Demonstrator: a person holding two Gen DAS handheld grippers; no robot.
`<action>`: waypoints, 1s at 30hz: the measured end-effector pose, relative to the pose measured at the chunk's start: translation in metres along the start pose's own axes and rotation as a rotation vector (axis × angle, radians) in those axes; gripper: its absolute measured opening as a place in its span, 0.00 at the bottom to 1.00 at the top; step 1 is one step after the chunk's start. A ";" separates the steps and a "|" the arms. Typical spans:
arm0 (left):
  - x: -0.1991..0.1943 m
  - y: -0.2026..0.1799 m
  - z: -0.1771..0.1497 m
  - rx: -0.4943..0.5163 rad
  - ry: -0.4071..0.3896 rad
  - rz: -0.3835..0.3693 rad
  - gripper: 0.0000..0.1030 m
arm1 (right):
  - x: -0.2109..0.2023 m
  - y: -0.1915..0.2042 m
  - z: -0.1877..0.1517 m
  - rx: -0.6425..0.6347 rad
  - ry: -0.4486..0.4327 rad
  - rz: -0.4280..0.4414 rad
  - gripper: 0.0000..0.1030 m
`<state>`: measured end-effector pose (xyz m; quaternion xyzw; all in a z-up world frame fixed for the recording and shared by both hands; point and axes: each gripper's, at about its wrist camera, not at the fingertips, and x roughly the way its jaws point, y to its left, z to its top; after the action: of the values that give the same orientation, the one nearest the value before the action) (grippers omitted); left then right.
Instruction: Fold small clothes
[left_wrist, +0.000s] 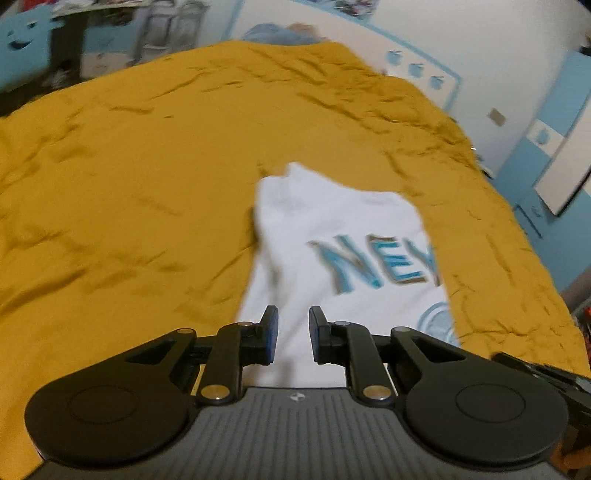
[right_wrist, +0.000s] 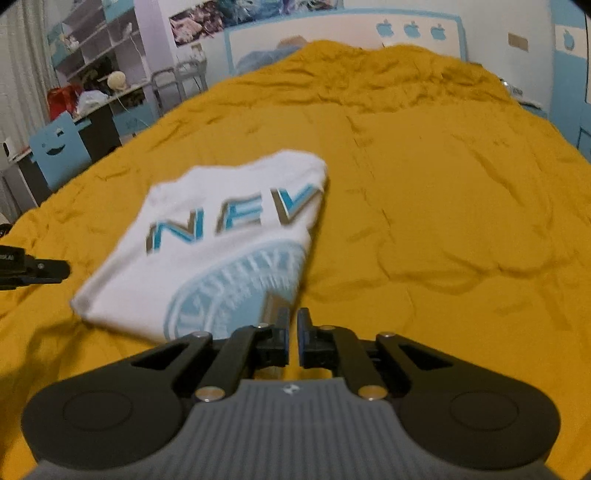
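The white T-shirt (left_wrist: 343, 236) lies folded into a narrow rectangle on the mustard-yellow bedspread (left_wrist: 147, 177) of a bed, its front up, showing blue block letters and a pale blue round emblem below them. In the left wrist view it sits from the centre toward 4 o'clock; in the right wrist view (right_wrist: 221, 243) it lies toward 9 o'clock of centre.

The left hand-held gripper (left_wrist: 293, 334) hovers over the shirt's near end with its blue-padded jaws slightly apart and nothing between them. The right hand-held gripper (right_wrist: 292, 334) has its jaws closed together, empty, just beside the shirt's near corner by the emblem. At 9 o'clock in the right wrist view, the tip of the left hand-held gripper shows above the bedspread. A blue-and-white headboard (right_wrist: 343, 33) stands at 12 o'clock.
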<state>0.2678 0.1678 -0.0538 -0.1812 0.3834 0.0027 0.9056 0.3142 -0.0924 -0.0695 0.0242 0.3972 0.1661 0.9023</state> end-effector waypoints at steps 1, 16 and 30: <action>0.006 -0.004 0.002 0.009 -0.005 -0.010 0.18 | 0.004 0.002 0.005 0.000 -0.013 0.005 0.00; 0.098 -0.001 0.009 0.058 0.028 0.114 0.14 | 0.084 -0.004 0.005 0.036 0.055 0.060 0.00; 0.084 0.042 0.052 -0.128 -0.078 -0.019 0.68 | 0.083 -0.043 0.045 0.160 0.018 0.122 0.33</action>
<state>0.3575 0.2126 -0.0927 -0.2422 0.3453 0.0259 0.9063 0.4106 -0.1024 -0.1051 0.1188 0.4149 0.1887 0.8821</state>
